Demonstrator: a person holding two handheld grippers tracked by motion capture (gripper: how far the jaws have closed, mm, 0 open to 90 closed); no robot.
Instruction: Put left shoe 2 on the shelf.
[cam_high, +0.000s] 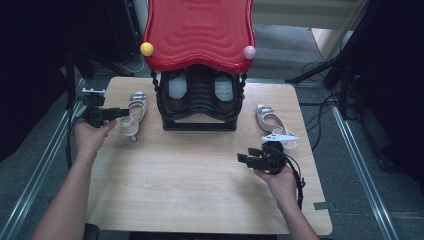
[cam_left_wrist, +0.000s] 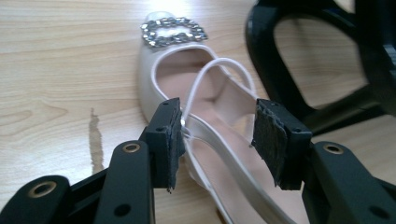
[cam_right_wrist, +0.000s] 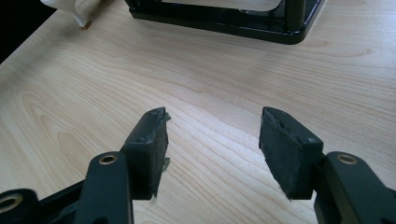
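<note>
Left tongs (cam_left_wrist: 217, 140) released astride sandal (cam_left_wrist: 187, 107) heel strap, right tongs (cam_right_wrist: 212, 149) released over bare table (cam_right_wrist: 70, 93).

A light wood-grain counter (cam_high: 200, 180) with rounded corners carries three things. A black shoe rack (cam_high: 200, 107) with a red wavy top stands at the middle of its far edge. A pale slingback shoe with a jewelled buckle (cam_high: 134, 112) lies just left of the rack, and its mate (cam_high: 267, 119) lies to the right, a little apart from the rack. The near half of the wood is bare.
</note>
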